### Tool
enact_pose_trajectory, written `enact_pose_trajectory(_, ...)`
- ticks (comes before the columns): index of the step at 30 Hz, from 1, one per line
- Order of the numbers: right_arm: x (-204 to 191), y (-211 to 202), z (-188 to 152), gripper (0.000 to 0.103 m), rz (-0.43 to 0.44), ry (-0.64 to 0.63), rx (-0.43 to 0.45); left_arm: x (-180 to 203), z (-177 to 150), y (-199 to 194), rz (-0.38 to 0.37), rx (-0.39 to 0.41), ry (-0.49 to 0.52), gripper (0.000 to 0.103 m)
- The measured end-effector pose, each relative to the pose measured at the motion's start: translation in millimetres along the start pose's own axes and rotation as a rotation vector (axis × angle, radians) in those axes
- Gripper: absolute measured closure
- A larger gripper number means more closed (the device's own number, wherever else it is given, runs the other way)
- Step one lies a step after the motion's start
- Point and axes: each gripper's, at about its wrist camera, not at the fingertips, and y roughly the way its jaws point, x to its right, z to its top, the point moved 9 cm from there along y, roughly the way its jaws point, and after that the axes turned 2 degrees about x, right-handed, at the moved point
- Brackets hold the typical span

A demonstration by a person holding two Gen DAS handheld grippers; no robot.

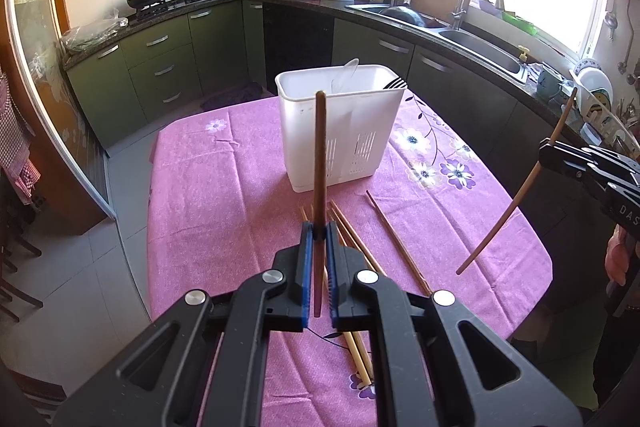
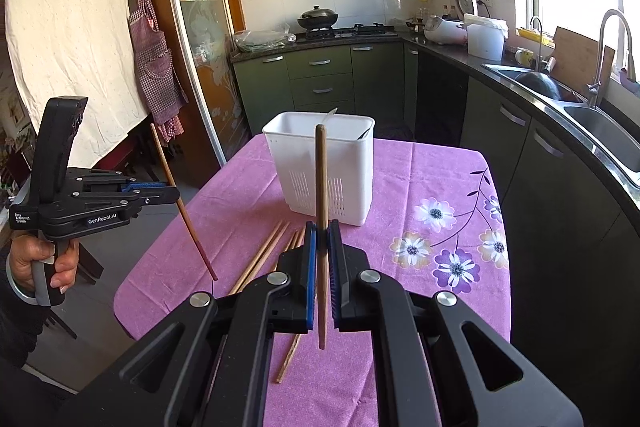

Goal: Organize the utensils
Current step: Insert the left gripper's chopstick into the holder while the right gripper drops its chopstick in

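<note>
A white slotted utensil holder (image 1: 340,131) (image 2: 320,167) stands on the pink floral tablecloth (image 1: 224,187) (image 2: 420,179); a clear spoon and a dark fork stick out of it. My left gripper (image 1: 319,231) is shut on a brown chopstick (image 1: 319,155), held upright above the table in front of the holder; it also shows in the right wrist view (image 2: 176,193). My right gripper (image 2: 322,231) is shut on another brown chopstick (image 2: 321,187), upright too, and shows at the right edge of the left wrist view (image 1: 544,155). Several loose chopsticks (image 1: 360,247) (image 2: 260,259) lie on the cloth.
Green kitchen cabinets and a dark counter with a sink (image 1: 480,43) and faucet (image 2: 608,47) run behind and to the right of the table. A stove with a wok (image 2: 318,17) is at the back. The table's edges drop to a tiled floor (image 1: 80,267).
</note>
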Motion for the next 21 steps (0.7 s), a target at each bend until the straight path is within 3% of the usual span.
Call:
enact_pose_trajectory(8, 0.4, -7.7, 64.9, 0.096, 0.011, -0.017, 0.071, 12.8, 56.4, -23.7, -0.057, 0.038, 0.016, 0.096)
enact_pose_trajectory(15, 6.3, -12.8, 155.4, 0.096, 0.014, -0.011, 0.190, 14.4, 137.0, -49.4, -0.048, 0.171, 0.029, 0.096)
enact_pose_trajectory(21, 18.4, 7.3, 213.1, 0.096, -0.044, -0.019, 0.267, 5.8, 192.4, -38.6, -0.039, 0.269, 0.000, 0.096)
